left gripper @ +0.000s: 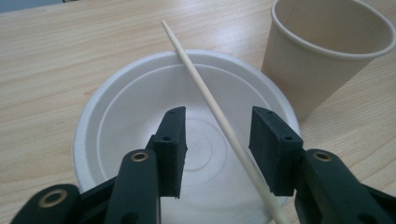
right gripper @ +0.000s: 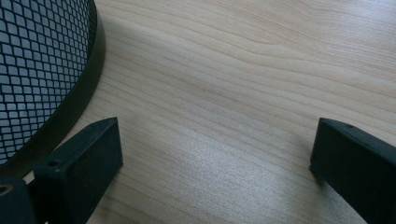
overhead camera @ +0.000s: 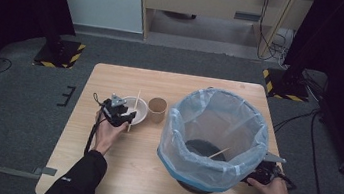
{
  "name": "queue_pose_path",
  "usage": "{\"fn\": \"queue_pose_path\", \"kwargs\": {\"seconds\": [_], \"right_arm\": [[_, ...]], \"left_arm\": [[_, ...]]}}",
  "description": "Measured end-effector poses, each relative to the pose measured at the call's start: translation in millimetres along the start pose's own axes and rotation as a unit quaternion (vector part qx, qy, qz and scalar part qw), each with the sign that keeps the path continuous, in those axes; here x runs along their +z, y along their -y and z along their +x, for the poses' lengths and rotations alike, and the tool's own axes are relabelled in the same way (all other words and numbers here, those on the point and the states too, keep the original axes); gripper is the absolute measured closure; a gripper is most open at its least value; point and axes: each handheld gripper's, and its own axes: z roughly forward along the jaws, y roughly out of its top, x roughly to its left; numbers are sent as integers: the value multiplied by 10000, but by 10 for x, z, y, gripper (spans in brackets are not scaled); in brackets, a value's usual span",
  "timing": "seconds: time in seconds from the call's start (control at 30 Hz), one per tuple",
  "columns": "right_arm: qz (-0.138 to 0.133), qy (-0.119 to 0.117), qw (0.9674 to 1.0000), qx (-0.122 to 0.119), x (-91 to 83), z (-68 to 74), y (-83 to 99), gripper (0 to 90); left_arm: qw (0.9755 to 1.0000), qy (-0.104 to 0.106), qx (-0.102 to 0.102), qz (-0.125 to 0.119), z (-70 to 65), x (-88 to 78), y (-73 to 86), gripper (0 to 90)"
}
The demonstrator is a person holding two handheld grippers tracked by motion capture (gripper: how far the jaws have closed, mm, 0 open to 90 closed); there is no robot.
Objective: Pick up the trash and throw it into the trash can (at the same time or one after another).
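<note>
Items counted: one white bowl (overhead camera: 139, 110), one paper cup (overhead camera: 157, 110), one lined bin (overhead camera: 215, 138), two skewers, one (left gripper: 219, 121) across the bowl, one (overhead camera: 219, 152) in the bin. Left gripper (left gripper: 219, 147) hovers over the bowl, part-closed jaws straddling the skewer without touching. Right gripper (right gripper: 215, 158) rests wide apart on the table (right gripper: 233, 70) beside the bin's mesh base.

No words, numbers or brand names can be read anywhere. The only signs are the yellow-and-black warning stripes on the two dark stand bases on the floor beyond the table, one far left (overhead camera: 59, 54) and one far right (overhead camera: 286, 86).
</note>
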Motion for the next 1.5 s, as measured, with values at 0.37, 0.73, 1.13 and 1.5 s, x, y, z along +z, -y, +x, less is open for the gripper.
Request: {"fn": "queue_pose_path", "kwargs": {"seconds": [0.37,0.73,1.13,1.5], "right_arm": [[-2,-8,10000,-13,2,-1,-2,24],[1,-9,10000,-12,2,-1,-2,24],[-2,-8,10000,-13,2,-1,-2,24],[-1,-8,10000,-12,2,-1,-2,24]], "left_arm": [[9997,-34,-12,222,40,4,30,706],[9993,-133,-33,354,107,-28,49,824],[9994,-185,-28,286,135,-90,30,851],[9992,18,-157,-379,123,-400,-171,851]]}}
